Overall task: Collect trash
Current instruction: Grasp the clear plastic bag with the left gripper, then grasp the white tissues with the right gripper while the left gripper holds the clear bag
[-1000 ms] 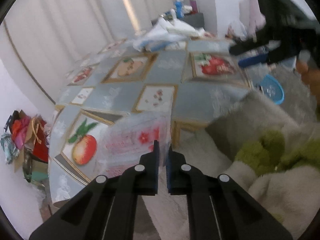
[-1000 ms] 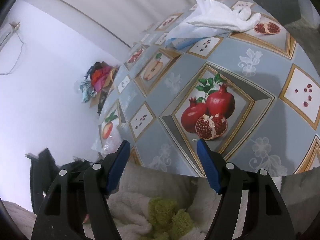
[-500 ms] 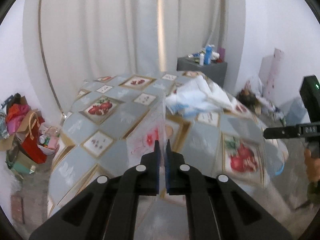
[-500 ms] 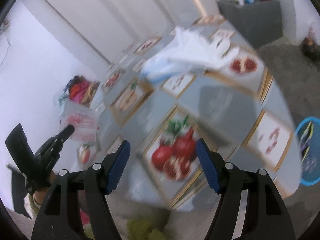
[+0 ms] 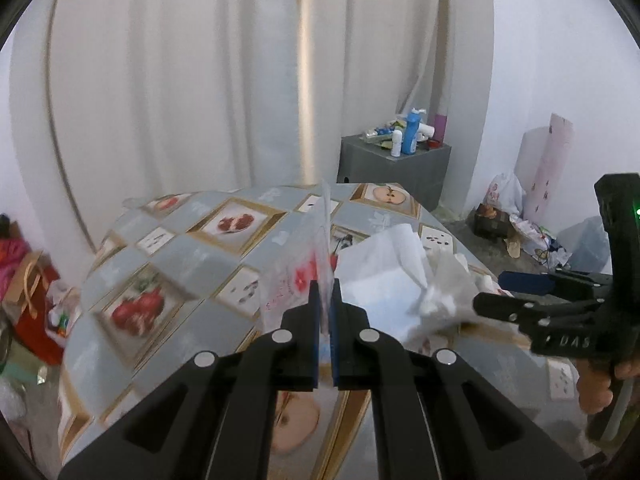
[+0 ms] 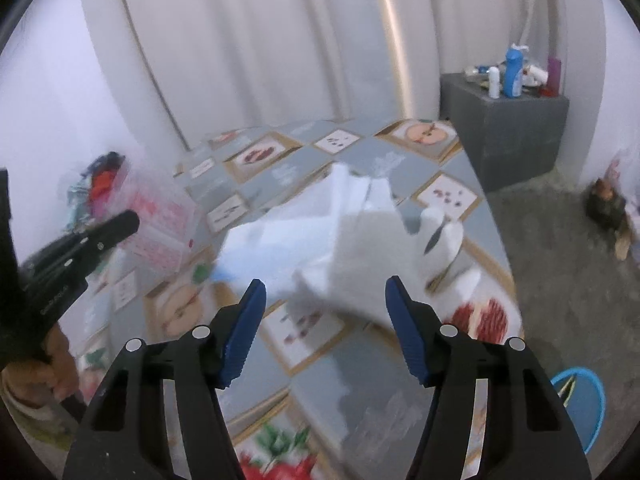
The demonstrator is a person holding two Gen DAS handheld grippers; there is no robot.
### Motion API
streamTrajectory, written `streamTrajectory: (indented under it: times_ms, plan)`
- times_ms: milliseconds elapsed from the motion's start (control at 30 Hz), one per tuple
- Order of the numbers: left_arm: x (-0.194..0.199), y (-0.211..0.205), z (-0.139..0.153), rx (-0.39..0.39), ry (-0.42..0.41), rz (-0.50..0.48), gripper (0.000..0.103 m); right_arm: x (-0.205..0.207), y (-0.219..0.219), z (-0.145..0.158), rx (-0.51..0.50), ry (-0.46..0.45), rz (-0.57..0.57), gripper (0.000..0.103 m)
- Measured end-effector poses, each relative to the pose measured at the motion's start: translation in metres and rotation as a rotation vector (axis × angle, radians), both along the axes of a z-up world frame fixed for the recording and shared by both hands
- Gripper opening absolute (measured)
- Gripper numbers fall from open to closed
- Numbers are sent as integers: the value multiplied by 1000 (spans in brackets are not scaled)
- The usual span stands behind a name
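My left gripper [image 5: 325, 300] is shut on a clear plastic bag with red print [image 5: 298, 280] and holds it above the table. The same bag [image 6: 160, 224] hangs from the left gripper [image 6: 128, 222] at the left of the right wrist view. A heap of white paper and plastic trash [image 6: 340, 232] lies on the table [image 6: 288, 160]; it also shows in the left wrist view [image 5: 400, 280]. My right gripper [image 6: 324, 312] is open and empty, just short of the heap, and appears at right in the left wrist view [image 5: 492, 292].
The table [image 5: 180, 248] has a grey fruit-print cloth. A grey cabinet [image 6: 508, 128] with bottles stands behind it. A blue bin [image 6: 584, 404] sits on the floor at right. Bags and clutter [image 5: 24, 280] lie on the floor at left, and more [image 5: 520, 220] by the right wall.
Both grippers have swung up and toward the white heap, which now sits close in front. The left gripper still holds the bag. The right gripper stays open.
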State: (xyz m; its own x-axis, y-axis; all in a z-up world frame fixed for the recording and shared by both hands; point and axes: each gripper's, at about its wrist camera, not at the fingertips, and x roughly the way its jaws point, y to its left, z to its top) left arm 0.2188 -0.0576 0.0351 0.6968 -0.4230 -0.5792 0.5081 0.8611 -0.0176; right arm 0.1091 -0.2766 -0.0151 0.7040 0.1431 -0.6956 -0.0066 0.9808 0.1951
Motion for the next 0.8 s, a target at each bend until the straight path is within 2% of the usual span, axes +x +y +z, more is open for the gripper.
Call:
streamTrajectory:
  times_ms: [200, 333, 467, 800]
  plan:
    - [32, -38, -30, 52, 60, -20, 4, 31, -12, -14, 18, 42, -49, 53]
    - [39, -50, -48, 64, 100, -27, 4, 43, -20, -30, 59, 96, -69, 32]
    - [41, -55, -58, 74, 115, -41, 4, 37, -24, -29, 92, 85, -76, 16]
    - [43, -56, -66, 81, 132, -41, 4, 20, -39, -16, 156, 55, -116, 15]
